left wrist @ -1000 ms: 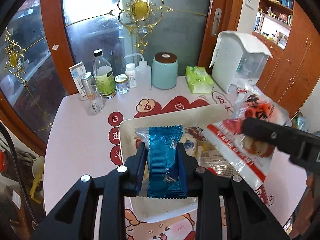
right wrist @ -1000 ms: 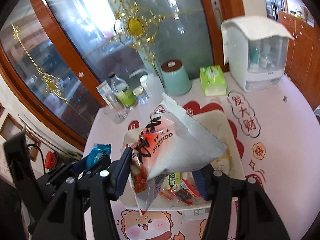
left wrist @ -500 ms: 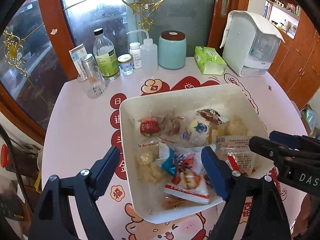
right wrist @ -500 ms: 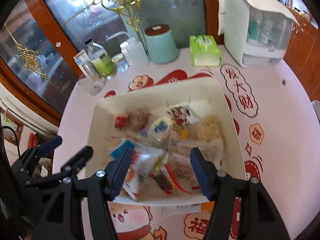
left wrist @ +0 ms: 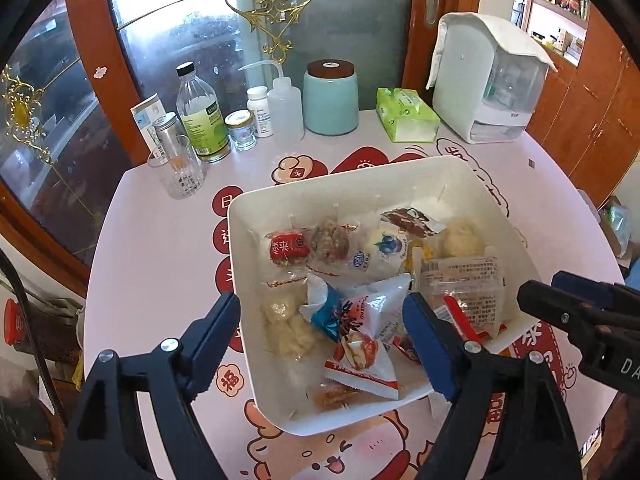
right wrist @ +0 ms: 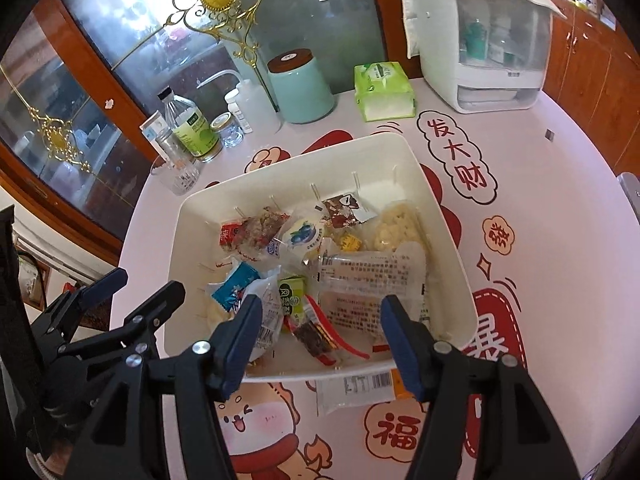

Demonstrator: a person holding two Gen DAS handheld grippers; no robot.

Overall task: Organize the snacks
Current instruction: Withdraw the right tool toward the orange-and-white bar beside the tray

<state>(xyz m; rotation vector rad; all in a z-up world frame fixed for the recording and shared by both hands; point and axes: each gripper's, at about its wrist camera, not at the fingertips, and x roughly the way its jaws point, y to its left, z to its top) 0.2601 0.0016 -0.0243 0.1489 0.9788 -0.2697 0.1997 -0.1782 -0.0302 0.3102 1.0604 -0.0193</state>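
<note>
A white bin (left wrist: 496,200) (right wrist: 452,236) on the table holds several wrapped snacks. Among them are a blue packet (left wrist: 326,316) (right wrist: 234,286), a white and red hawthorn bag (left wrist: 370,344) and a large clear bag (left wrist: 464,284) (right wrist: 372,284). My left gripper (left wrist: 322,334) is open and empty, held above the bin's near left part. My right gripper (right wrist: 320,334) is open and empty above the bin's near edge. It also shows at the right of the left wrist view (left wrist: 576,312). One packet (right wrist: 356,386) lies on the table half under the bin's near edge.
At the table's back stand a glass (left wrist: 178,170), a bottle (left wrist: 202,116), small jars, a squeeze bottle (left wrist: 284,114), a teal canister (left wrist: 330,98), a green tissue pack (left wrist: 404,114) and a white dispenser (left wrist: 488,80). Glass doors are behind; wooden cabinets at right.
One second ago my left gripper held the blue packet and my right held the hawthorn bag. Both let go, and both snacks now lie in the bin. Both grippers stand open.
</note>
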